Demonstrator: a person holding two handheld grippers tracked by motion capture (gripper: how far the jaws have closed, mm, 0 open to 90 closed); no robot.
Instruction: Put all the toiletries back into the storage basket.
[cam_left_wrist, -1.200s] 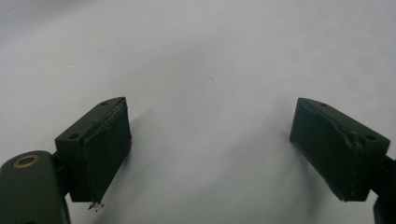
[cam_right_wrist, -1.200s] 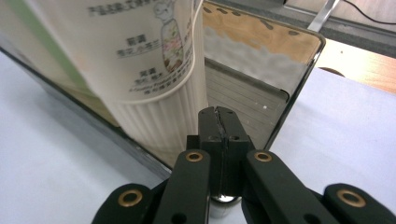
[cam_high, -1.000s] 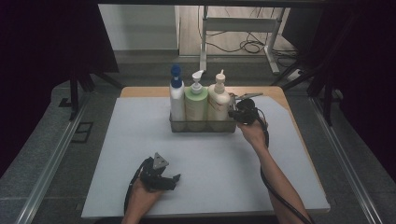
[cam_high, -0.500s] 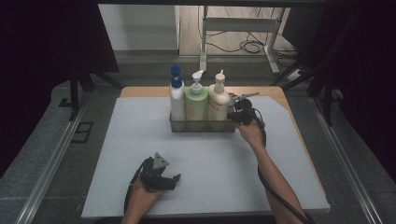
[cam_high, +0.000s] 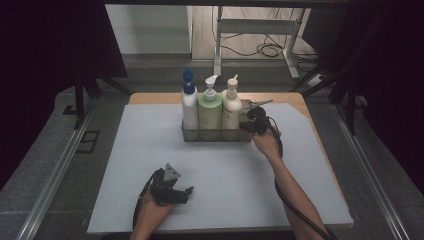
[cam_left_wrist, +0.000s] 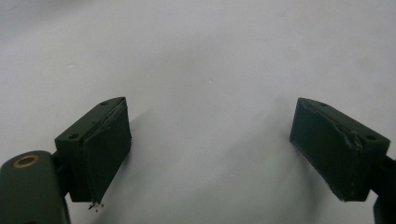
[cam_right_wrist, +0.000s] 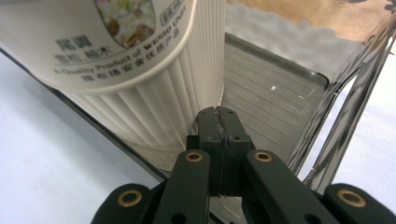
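We start at the left: the left hand-held gripper (cam_high: 186, 192) lies on the white counter (cam_high: 125, 150), well in front of the clear basket (cam_high: 215, 136) and to its left. Its jaws are spread wide with nothing between them, and it has not shifted over the last second.

In the basket stand three pump bottles in a row: the blue-capped white bottle (cam_high: 189, 107) at the left end, the green bottle (cam_high: 210, 114) in the middle, and the cream bottle (cam_high: 231, 109) at the right end.

At the basket's right end sits the right hand-held gripper (cam_high: 250, 126). Compared with a second ago it has edged only a little closer to that end, and nothing in the basket has moved. We judge that the work on the basket is only beginning.

In the right gripper view its jaws are pressed together, with the tips just beside the ribbed foot of the cream bottle, at the basket's end wall. We cannot tell whether the thin clear wall is pinched between them. The basket itself rests on the counter at its far middle.
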